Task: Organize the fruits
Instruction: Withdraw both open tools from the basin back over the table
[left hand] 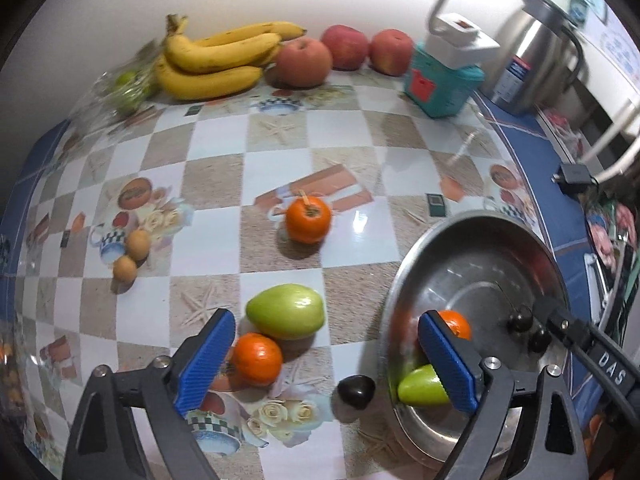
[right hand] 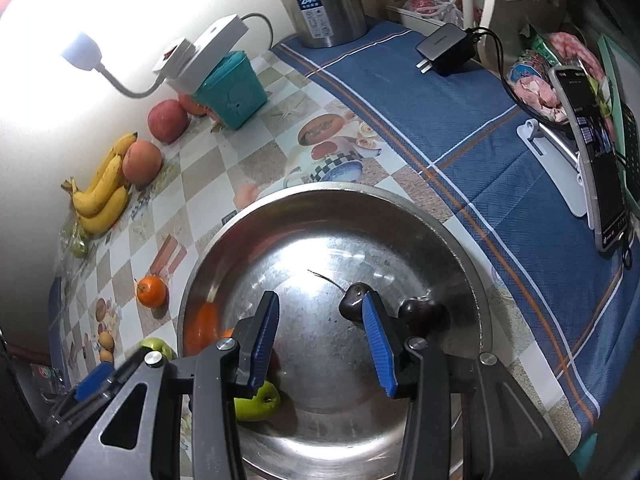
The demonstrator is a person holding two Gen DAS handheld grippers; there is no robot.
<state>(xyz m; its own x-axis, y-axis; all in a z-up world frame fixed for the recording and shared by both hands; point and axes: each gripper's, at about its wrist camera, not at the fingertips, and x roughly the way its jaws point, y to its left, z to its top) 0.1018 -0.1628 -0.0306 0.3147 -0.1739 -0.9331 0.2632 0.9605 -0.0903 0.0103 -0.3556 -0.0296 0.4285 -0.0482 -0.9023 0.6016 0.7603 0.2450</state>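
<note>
A steel bowl (right hand: 460, 248) is seen at the near right of the checkered tablecloth (left hand: 348, 132). In it lie an orange (left hand: 456, 322), a green fruit (left hand: 420, 388) and two dark cherries (right hand: 424, 314). The left gripper (left hand: 326, 364) is held spread wide over the bowl's left rim, nothing between its blue pads. The right gripper (right hand: 320, 344) hangs over the bowl, jaws partly apart and empty. On the cloth are left a green mango (left hand: 286, 310), two oranges (left hand: 308, 218), one dark cherry (left hand: 356, 388), bananas (left hand: 216, 60) and apples (left hand: 304, 62) far off. "24" is read on the flask (right hand: 316, 0); "DAS" on a cable (left hand: 612, 368).
</note>
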